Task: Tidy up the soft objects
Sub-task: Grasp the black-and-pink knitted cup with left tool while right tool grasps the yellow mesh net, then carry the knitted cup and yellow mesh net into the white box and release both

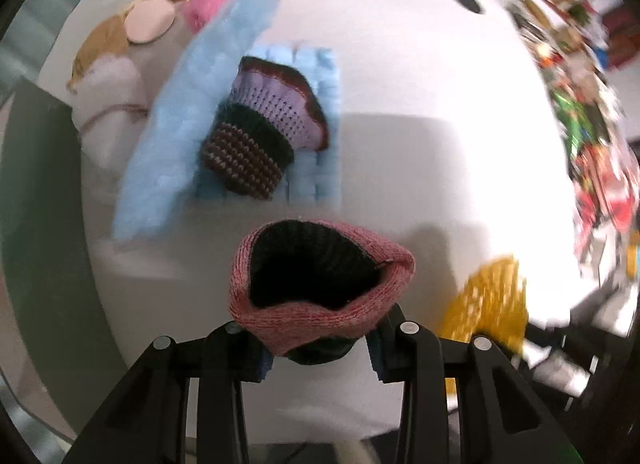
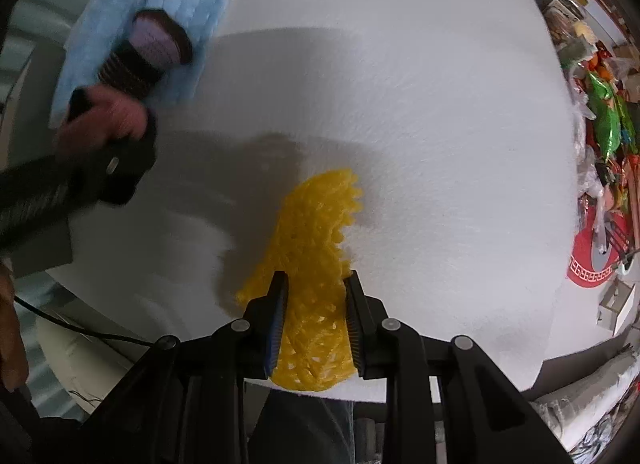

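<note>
My left gripper is shut on a pink knitted cup with a dark inside, held above the white table. Further off, a crocheted cupcake with a lilac top and brown base lies on a light blue fluffy pad. My right gripper is shut on a yellow foam net sleeve, which hangs between its blue-edged pads over the white table. The right wrist view also shows the left gripper with the pink cup, beside the cupcake and blue pad.
At the far left of the table lie pink sponges, a beige pad and tan and white plush items. A dark round hole marks the tabletop. Colourful packages crowd the floor at right. The yellow net shows blurred at lower right.
</note>
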Demonstrator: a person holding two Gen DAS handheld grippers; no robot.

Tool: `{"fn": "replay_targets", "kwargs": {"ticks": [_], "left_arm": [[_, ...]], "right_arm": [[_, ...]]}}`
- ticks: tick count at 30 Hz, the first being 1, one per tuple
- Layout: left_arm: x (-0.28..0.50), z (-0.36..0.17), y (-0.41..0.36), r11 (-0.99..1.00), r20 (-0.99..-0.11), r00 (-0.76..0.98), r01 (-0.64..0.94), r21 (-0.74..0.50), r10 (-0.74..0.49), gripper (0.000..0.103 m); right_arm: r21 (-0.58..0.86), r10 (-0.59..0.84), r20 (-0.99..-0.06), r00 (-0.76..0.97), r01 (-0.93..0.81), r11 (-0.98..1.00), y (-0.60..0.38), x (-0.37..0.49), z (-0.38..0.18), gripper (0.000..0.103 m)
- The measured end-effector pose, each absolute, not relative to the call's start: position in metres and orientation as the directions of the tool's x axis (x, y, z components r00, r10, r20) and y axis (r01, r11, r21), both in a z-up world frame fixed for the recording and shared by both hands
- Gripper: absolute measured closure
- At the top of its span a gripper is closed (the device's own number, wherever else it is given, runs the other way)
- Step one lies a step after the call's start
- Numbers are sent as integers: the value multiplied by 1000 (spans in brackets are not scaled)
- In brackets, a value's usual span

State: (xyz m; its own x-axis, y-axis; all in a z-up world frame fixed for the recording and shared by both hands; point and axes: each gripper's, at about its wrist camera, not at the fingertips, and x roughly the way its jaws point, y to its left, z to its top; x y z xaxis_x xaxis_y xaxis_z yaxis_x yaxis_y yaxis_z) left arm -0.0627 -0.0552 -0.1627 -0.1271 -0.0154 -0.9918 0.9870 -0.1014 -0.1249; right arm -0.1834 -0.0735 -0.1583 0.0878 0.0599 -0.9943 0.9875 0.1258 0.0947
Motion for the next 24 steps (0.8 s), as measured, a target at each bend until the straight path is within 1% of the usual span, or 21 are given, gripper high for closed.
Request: {"fn": "replay_targets", "kwargs": {"ticks": [4,9,15,16,17,22,24], "left_arm": [[-48,-150,-37,-156,-985,-170,974,-164,-20,65],[-29,-132,-27,-186,-979,-198,965,-187,-42,65],[-10,-119,-24,-204,-974,-205,962,-182,-95,65],[-7,-115,-24,-206,-972,-209,961,-184,-109,65],[1,-108,-22,-203,-970,-210,962,-183,-121,65],[18,-93,-22,-199,-962,-215,963,-181,-170,65],[32,-85,-20,-186,-958,-216,966,-181,-191,65]], "right_arm": [[98,47,-994,94,990,106,-66,-193,-148,73],[90,27,-996,87,990,105,-46,-165,-131,73],[83,-2,-996,84,987,139,-41,-156,-119,73],[82,-11,-996,84,986,147,-35,-151,-128,73],[80,-19,-996,83,985,155,-36,-145,-116,73],[65,-69,-994,81,977,203,-40,-123,-95,73],[60,-85,-993,80,973,221,-47,-111,-75,73]]}}
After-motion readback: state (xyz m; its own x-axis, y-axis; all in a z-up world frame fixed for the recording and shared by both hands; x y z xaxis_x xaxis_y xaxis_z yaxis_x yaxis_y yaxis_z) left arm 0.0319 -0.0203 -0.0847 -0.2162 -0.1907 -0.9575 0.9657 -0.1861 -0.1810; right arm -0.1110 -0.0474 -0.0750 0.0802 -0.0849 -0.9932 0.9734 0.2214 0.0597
